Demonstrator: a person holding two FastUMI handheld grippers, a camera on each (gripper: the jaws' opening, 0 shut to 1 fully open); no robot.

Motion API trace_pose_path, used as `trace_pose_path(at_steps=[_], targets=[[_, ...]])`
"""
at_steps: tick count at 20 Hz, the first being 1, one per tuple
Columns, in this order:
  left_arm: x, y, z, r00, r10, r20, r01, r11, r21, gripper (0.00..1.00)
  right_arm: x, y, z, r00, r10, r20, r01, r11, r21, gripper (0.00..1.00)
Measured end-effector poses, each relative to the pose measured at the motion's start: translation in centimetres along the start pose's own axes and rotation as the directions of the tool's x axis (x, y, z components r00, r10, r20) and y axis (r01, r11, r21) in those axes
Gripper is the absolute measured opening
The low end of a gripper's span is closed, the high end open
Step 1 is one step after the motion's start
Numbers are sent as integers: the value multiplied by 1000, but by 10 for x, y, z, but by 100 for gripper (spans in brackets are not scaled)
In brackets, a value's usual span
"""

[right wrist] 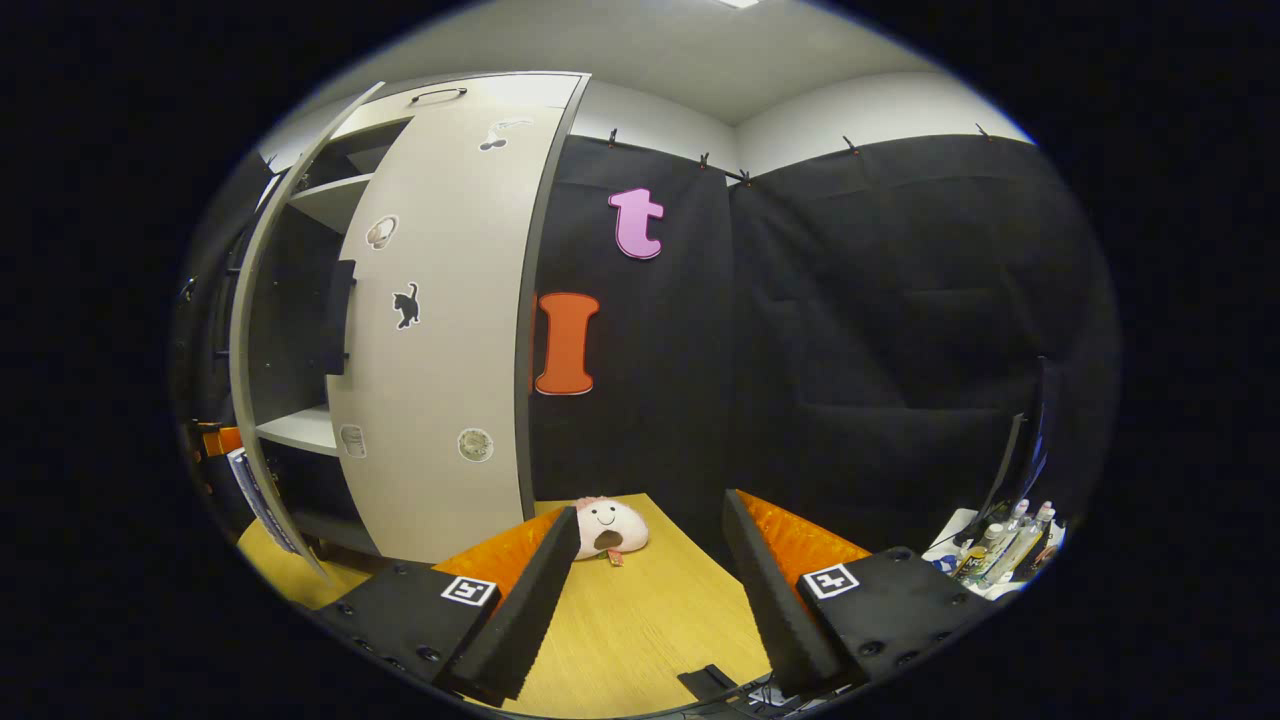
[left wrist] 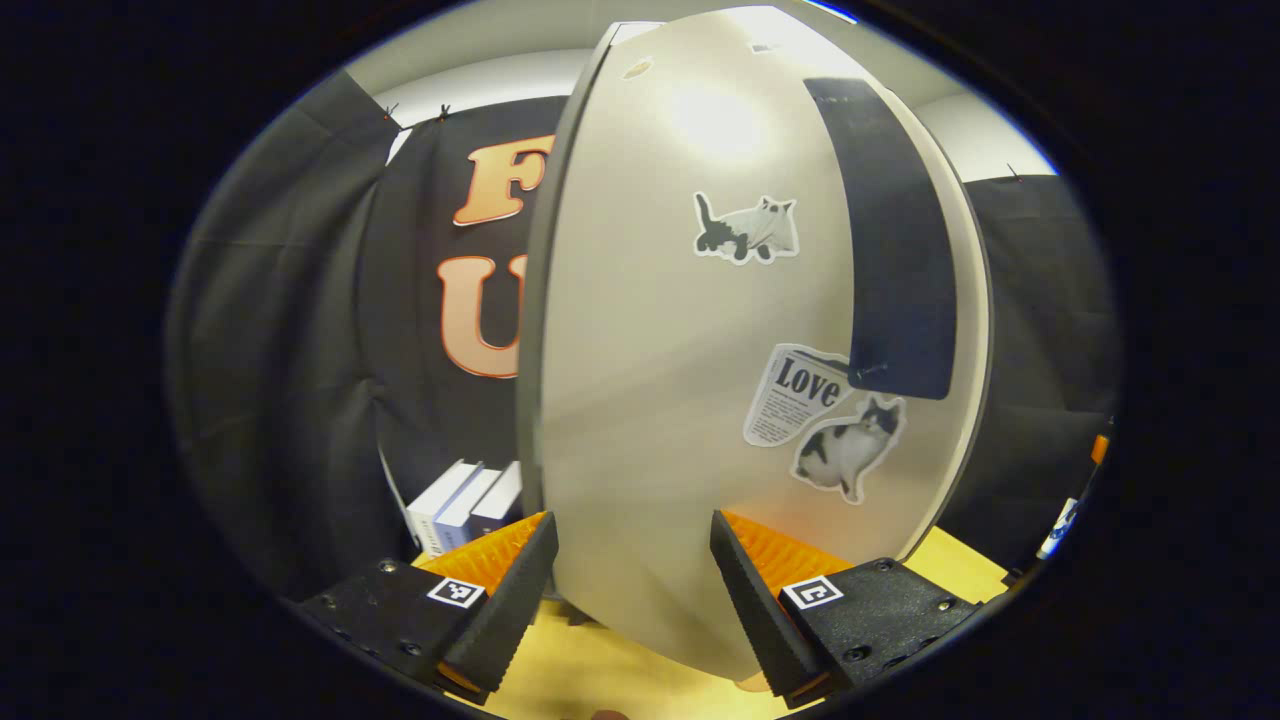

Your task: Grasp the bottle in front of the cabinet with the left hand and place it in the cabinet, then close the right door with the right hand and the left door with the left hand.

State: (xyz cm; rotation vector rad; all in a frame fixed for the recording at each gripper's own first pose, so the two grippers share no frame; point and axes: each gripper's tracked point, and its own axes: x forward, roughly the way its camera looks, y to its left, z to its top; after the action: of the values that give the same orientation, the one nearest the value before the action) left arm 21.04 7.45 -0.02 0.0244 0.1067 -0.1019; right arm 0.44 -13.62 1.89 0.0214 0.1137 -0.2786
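The left gripper [left wrist: 633,590] points level at the outer face of the left door [left wrist: 700,400], jaws wide, fingers either side of the door's lower part without gripping. The right gripper [right wrist: 650,590] hangs open over the table [right wrist: 640,620], aimed past the shut right door [right wrist: 440,330] at a plush toy [right wrist: 608,528]. I cannot tell where the bottle is.

Overhead lighting is even and bright. Glare marks the upper part of the cabinet door [left wrist: 700,330] in the left gripper view. Fisheye distortion bows straight edges. Focus is sharp, without motion blur.
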Motion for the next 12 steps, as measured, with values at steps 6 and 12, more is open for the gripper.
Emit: trace_pose_path(at_steps=[6, 12], targets=[[34, -6, 0, 1000, 8, 24, -8, 1000, 25, 94, 7, -12, -1, 1000, -22, -2, 22, 1000, -14, 95], [45, -16, 1, 999, 44, 19, -45, 998, 38, 94, 13, -8, -1, 1000, 15, 1, -15, 1000, 5, 95]])
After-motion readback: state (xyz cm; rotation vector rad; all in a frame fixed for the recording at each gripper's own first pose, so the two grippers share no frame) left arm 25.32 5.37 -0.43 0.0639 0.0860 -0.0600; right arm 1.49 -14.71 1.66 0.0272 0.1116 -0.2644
